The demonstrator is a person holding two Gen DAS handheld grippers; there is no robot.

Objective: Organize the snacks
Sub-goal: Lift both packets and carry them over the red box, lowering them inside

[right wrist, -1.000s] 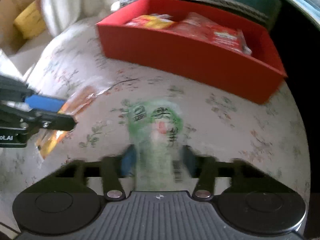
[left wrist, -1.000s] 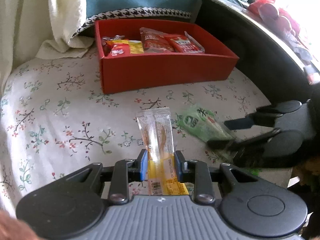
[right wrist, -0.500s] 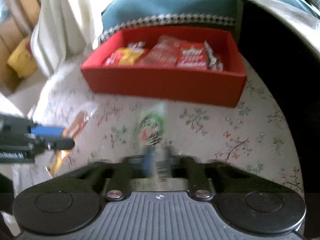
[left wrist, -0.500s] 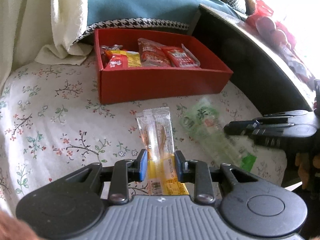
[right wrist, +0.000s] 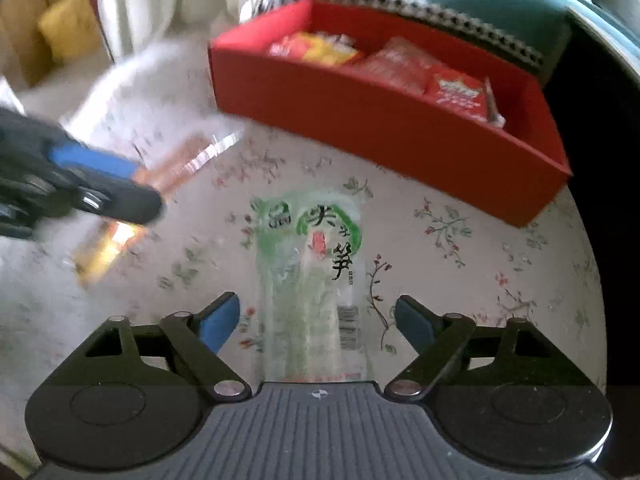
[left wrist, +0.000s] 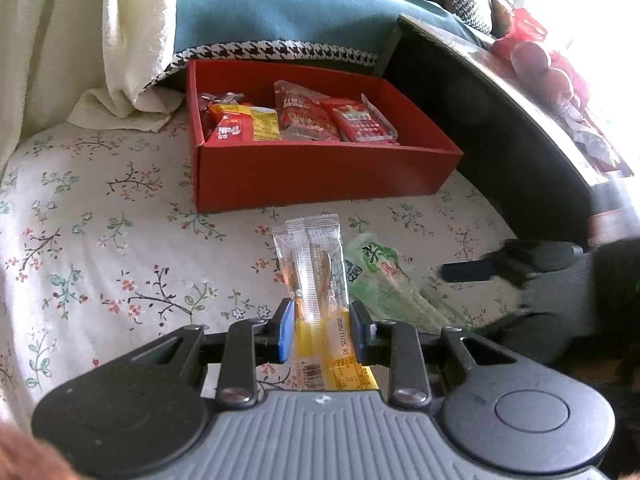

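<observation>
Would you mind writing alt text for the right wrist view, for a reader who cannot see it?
The right gripper, jaws just opened wide, hovers over a green snack packet lying between its fingers on a floral cloth. Beyond stands a red box holding snack packs, and at left the left gripper holds an orange packet.
</observation>
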